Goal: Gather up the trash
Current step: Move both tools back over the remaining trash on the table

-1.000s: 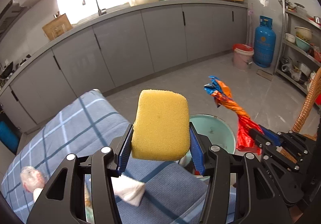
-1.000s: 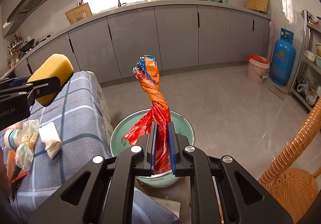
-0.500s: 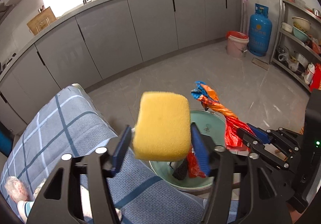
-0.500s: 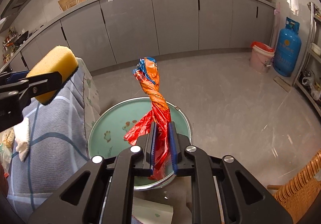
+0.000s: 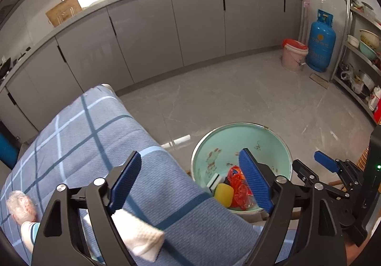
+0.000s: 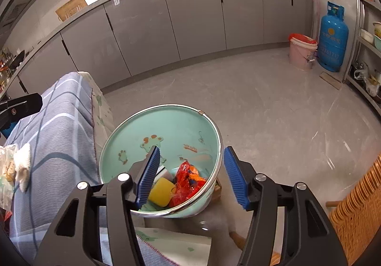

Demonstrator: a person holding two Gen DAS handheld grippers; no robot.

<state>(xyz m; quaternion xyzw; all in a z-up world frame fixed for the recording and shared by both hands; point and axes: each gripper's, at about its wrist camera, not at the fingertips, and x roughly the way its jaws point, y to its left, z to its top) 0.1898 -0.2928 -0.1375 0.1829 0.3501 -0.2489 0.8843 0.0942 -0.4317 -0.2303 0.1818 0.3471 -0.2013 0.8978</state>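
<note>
A mint-green basin (image 5: 240,132) (image 6: 166,120) stands on the floor beside the table. Inside it lie a yellow sponge (image 5: 223,194) (image 6: 160,191), a crumpled orange-red wrapper (image 5: 238,188) (image 6: 188,181) and a white-edged pad (image 6: 162,170). My left gripper (image 5: 190,180) is open and empty above the table's edge, next to the basin. My right gripper (image 6: 190,175) is open and empty over the basin. A white crumpled tissue (image 5: 138,237) (image 6: 22,168) lies on the blue checked cloth (image 5: 83,137) (image 6: 57,132).
More trash lies at the cloth's left end: a clear wrapped item (image 5: 19,204) and plastic bags (image 6: 6,170). A wicker chair (image 6: 357,206) stands at the right. A pink bucket (image 6: 301,51), a blue gas cylinder (image 6: 332,37) and a metal shelf (image 5: 362,56) line the far right.
Both grippers have opened. The yellow sponge left my left gripper and the orange-red wrapper left my right one; both now lie in the basin.
</note>
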